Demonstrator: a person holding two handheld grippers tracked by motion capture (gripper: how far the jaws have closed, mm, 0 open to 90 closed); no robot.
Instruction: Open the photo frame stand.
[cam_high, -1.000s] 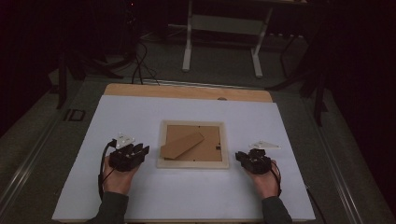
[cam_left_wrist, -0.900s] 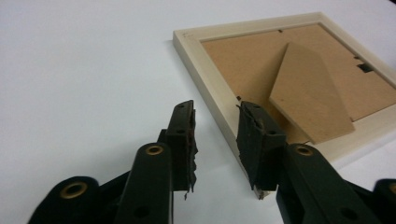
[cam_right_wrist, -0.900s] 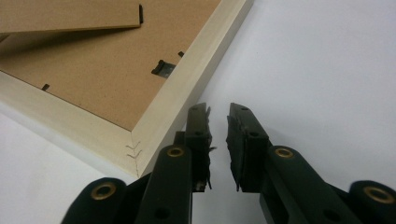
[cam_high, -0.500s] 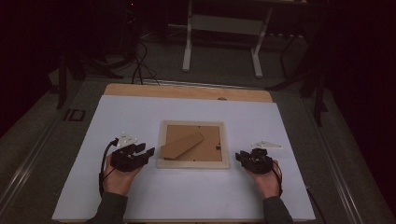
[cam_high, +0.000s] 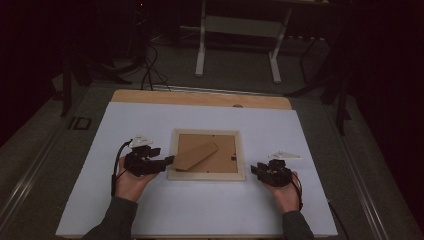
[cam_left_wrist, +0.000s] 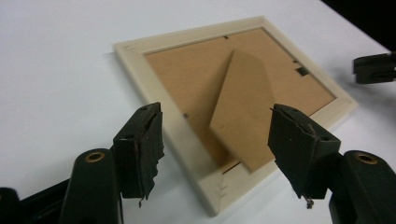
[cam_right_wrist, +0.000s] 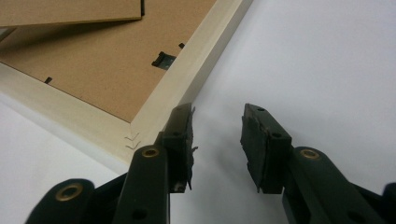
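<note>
High view: a wooden picture frame (cam_high: 206, 174) lies face down at the middle of the white bench (cam_high: 200, 215), its cardboard stand (cam_high: 196, 155) on top. At its near-left corner the left gripper (cam_high: 169, 160) has just been opening, jaws wide astride that corner, not pressing. Beside the near-right corner, the right gripper (cam_high: 256, 171) has just been opening too, jaws apart, empty.

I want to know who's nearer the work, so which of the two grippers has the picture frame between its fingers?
The left gripper: its open fingers straddle the picture frame corner without pressing. The right gripper stands beside the frame.
</note>
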